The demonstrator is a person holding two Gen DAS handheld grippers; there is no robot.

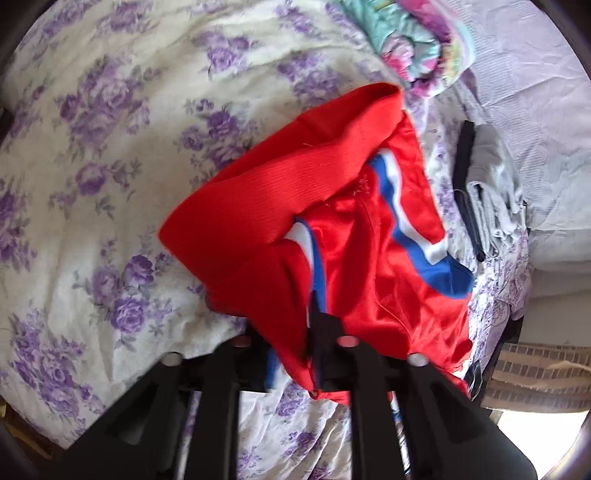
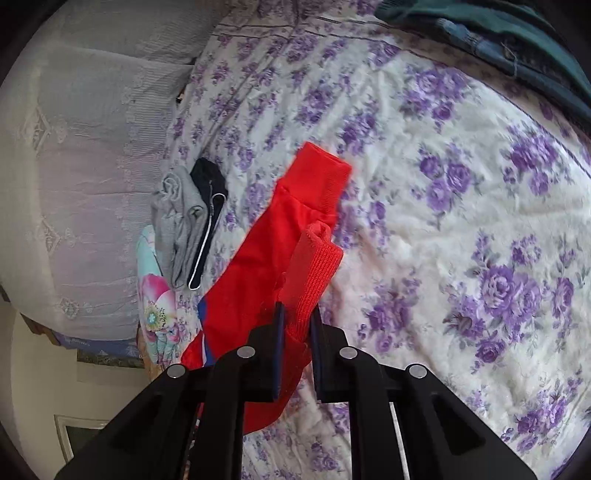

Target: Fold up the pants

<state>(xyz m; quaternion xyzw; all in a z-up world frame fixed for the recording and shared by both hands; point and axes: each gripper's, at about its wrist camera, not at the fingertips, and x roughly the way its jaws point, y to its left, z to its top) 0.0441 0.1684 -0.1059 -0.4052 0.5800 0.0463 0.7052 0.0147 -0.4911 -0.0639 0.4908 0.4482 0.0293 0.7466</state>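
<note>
Red pants [image 1: 332,229] with blue and white side stripes hang bunched above a bed with a purple-flowered sheet [image 1: 110,184]. My left gripper [image 1: 295,332] is shut on the satin part of the pants; the cloth drapes over its fingers and hides the tips. In the right wrist view the pants [image 2: 273,236] trail away to the left, with one ribbed cuff free at the top. My right gripper [image 2: 297,325] is shut on the other ribbed red cuff [image 2: 314,266], which stands up between its fingers.
A folded grey and black garment [image 2: 192,221] and a colourful floral garment [image 2: 155,302] lie near a lilac pillow [image 2: 92,147]. The same garments show in the left wrist view [image 1: 487,184]. Dark green cloth [image 2: 498,33] lies at the far corner.
</note>
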